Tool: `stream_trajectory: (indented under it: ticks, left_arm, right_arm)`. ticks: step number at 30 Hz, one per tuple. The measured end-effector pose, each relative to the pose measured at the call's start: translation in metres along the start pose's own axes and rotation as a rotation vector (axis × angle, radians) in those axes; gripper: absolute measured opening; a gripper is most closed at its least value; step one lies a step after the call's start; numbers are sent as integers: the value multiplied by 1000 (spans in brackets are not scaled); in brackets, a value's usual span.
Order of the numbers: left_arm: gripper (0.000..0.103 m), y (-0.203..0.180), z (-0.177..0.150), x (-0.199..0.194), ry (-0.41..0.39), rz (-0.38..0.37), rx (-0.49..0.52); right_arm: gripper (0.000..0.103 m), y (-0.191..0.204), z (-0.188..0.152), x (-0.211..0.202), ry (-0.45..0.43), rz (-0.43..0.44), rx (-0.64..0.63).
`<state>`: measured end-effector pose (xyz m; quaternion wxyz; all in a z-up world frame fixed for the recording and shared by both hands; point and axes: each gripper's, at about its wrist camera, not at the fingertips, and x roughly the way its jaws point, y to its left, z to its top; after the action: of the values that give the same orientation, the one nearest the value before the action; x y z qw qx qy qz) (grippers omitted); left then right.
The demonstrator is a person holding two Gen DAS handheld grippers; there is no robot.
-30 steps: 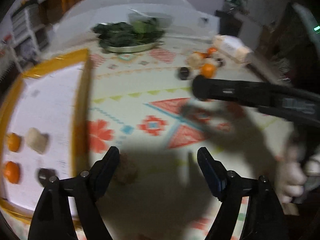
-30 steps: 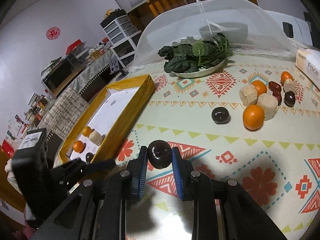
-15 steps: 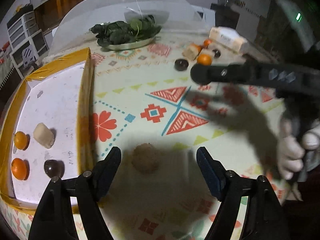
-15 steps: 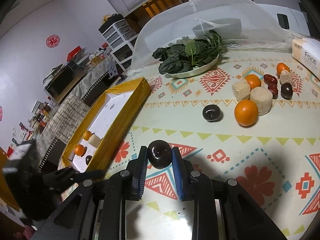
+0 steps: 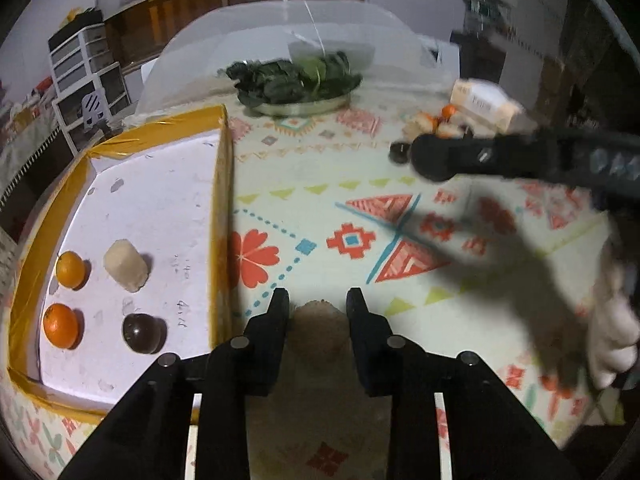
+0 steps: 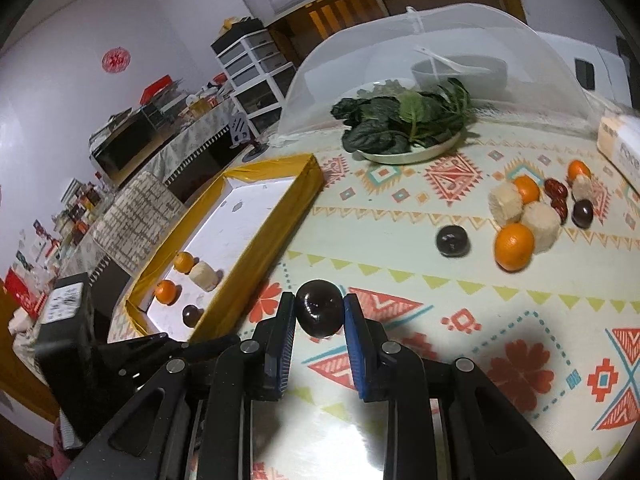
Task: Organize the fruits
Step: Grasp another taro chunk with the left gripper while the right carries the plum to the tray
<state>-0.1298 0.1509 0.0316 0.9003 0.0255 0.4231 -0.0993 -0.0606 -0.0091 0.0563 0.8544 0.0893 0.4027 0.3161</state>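
Observation:
My left gripper [image 5: 318, 304] is shut on a tan cut fruit chunk [image 5: 318, 330] on the patterned tablecloth, just right of the yellow-rimmed white tray [image 5: 222, 216]. The tray holds two oranges [image 5: 60, 326], a pale chunk [image 5: 126, 266] and a dark plum [image 5: 143, 333]. My right gripper [image 6: 319, 314] is shut on a dark plum [image 6: 320, 314] and holds it above the cloth, right of the tray [image 6: 280, 216]. A pile of oranges [image 6: 514, 246], pale chunks, red dates and dark plums [image 6: 452, 241] lies at the far right.
A metal plate of spinach [image 6: 408, 128] stands at the back, in front of a mesh food cover [image 6: 400, 48]. A tissue box [image 6: 622, 148] sits at the far right. My right gripper's arm [image 5: 520, 158] crosses the left wrist view.
My left gripper has closed on the tan chunk, which lay between its open jaws before. My right gripper keeps its hold on the dark plum and has shifted slightly.

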Motion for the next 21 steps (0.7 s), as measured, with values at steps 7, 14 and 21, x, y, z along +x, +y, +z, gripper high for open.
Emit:
stream_trajectory:
  ticks: [7,14,21]
  left_arm:
    - [29,57,15,-57,-127,30,-133]
    - [29,142,-6,-66,-101,165,-337]
    - [29,158,-23,-49,-40,140,-368]
  right_arm:
    - [26,44,19,10,6,10,-82]
    - [26,110,46,67,85,82,-194]
    - [26,139,50,150,216,66,-228]
